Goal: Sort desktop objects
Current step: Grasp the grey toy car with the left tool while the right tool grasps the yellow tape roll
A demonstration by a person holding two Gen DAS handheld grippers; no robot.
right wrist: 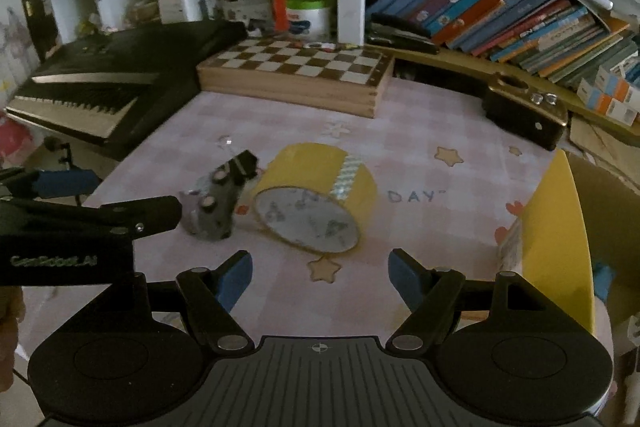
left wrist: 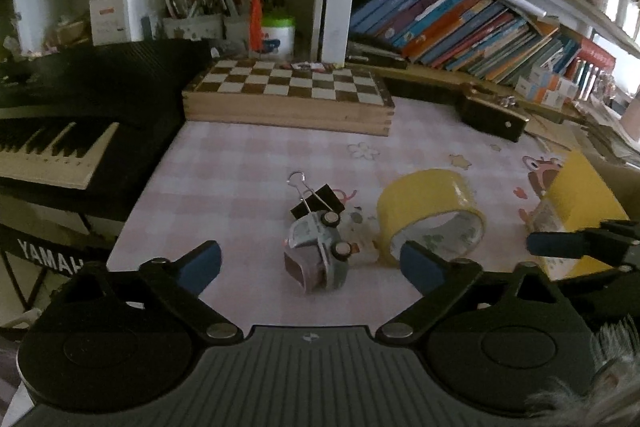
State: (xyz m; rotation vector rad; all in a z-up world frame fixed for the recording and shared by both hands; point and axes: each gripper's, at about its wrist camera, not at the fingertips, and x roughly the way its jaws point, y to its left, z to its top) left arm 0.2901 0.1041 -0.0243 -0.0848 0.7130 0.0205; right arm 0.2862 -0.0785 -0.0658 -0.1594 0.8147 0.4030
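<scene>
A small grey-blue toy car [left wrist: 320,247] lies on its side on the pink checked cloth [left wrist: 240,163]. It sits between the wide-apart fingers of my left gripper [left wrist: 310,261], and neither pad touches it. A black binder clip [left wrist: 316,205] rests just behind the car. To their right a yellow tape roll [left wrist: 432,219] lies tilted. In the right wrist view the tape roll [right wrist: 316,195] is just ahead of my right gripper [right wrist: 320,269], which is open and empty over the cloth. The car [right wrist: 212,211] and the clip [right wrist: 244,163] are to its left.
A yellow-sided box [right wrist: 556,247] stands at the right edge. A wooden chessboard case [left wrist: 288,95] lies at the back, a black keyboard [left wrist: 60,131] on the left, and a dark gold-trimmed case [right wrist: 524,111] at the back right. Shelves of books [left wrist: 460,23] rise behind.
</scene>
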